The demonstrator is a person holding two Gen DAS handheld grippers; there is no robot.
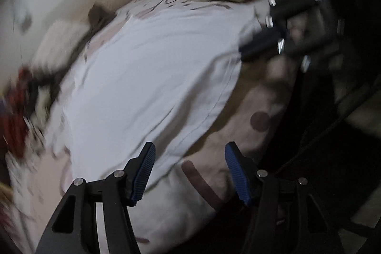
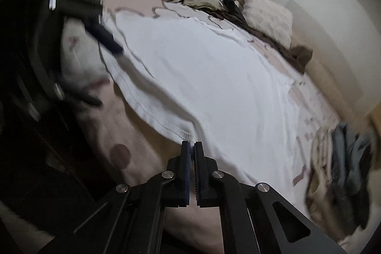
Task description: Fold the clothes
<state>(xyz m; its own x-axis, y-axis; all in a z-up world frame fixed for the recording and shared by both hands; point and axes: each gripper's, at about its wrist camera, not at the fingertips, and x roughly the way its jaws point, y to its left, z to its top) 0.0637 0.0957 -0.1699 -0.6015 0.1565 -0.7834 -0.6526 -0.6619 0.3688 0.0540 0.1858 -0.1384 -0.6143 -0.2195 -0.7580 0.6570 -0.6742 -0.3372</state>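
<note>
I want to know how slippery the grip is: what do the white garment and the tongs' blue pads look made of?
White garment: thin, matte woven or knit cloth, probably cotton; it wrinkles softly and has a stitched hem. Blue pads: likely rubber or soft plastic, matte, with fine ridges across the face. The right tongs pinch the hem; the left tongs are open.
</note>
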